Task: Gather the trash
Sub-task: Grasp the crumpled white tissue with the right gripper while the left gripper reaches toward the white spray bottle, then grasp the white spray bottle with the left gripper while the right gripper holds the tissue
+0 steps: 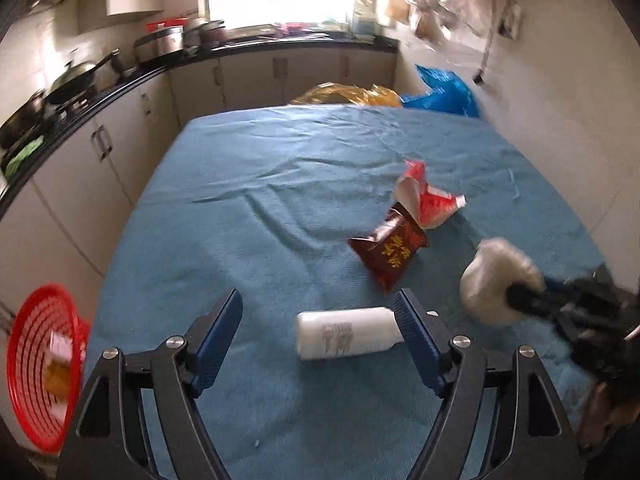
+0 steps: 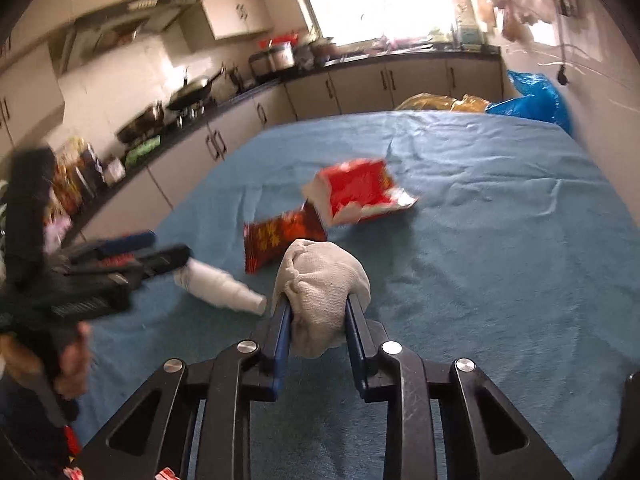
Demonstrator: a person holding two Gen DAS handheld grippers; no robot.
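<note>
the white bottle (image 1: 346, 332) lies on the blue-clothed surface (image 1: 280, 184), long axis crosswise between the open left claw (image 1: 320, 312), probably touching its right finger. right claw (image 2: 316, 312) grips a grey cloth wad (image 2: 320, 280).

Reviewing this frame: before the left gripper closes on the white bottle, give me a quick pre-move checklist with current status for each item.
1. Left gripper open: ok, nothing between the pads.
2. Bottle between the fingers: not ok, it lies sideways and one end is hidden behind a finger.
3. Right gripper shut on the cloth: ok.
4. Right gripper clear of the bottle: ok, apart in both views.
5. Basket in reach: cannot tell; it sits off the table edge.
6. Brown packet and red packet out of the way: ok, farther back.
</note>
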